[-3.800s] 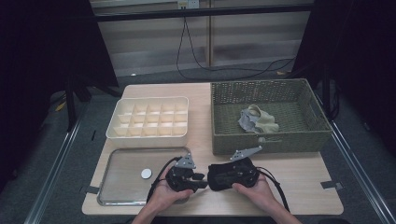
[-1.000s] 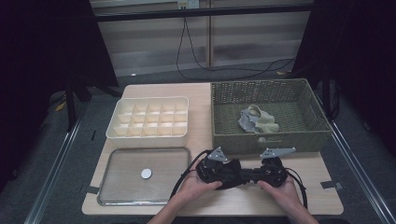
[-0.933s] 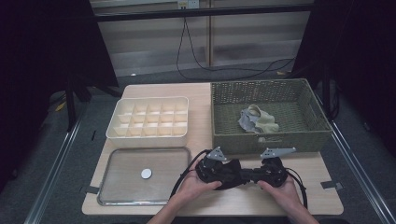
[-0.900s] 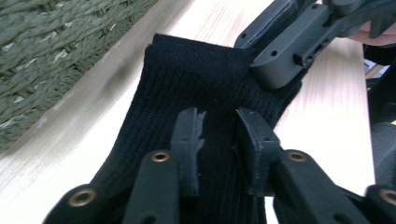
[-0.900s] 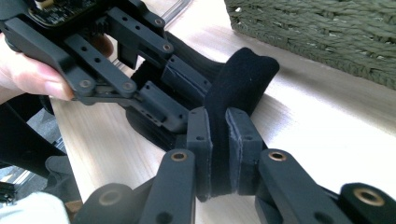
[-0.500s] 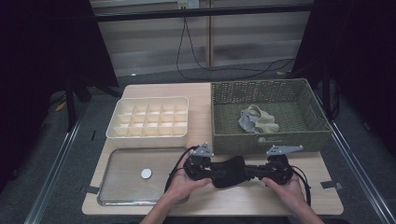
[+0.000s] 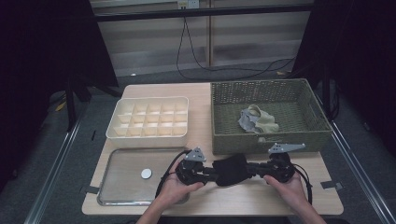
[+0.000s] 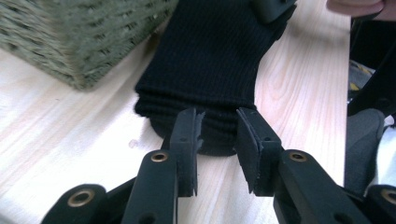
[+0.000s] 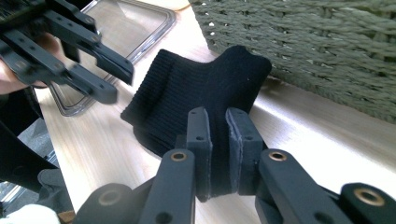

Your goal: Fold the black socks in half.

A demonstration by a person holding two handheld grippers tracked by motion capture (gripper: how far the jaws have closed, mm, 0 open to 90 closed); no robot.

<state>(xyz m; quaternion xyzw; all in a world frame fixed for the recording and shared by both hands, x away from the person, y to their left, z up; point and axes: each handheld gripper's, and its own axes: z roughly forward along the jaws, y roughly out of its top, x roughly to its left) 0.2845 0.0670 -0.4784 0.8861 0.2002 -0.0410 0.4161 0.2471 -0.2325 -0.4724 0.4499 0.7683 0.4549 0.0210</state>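
A black sock (image 7: 231, 169) lies flat on the wooden table in front of the wicker basket (image 7: 266, 140), stretched between my two grippers. My right gripper (image 7: 261, 169) is shut on one end of the sock (image 9: 196, 88), and fabric fills the narrow gap at its tips (image 9: 219, 121). My left gripper (image 7: 209, 171) points at the ribbed cuff end (image 8: 219, 56). Its jaws have just been closing. A gap remains at its tips (image 8: 217, 121), with the cuff's edge lying between them. I see no pinch there.
A beige compartment box (image 7: 149, 117) stands at the back left. In front of it a clear tray (image 7: 116, 196) holds a small white disc (image 7: 146, 173). The basket holds pale socks (image 7: 256, 120). Cables trail from both grippers toward the table's front edge.
My left gripper has moved left, away from the right one, and the sock now lies drawn out between them. The right gripper has stayed put.
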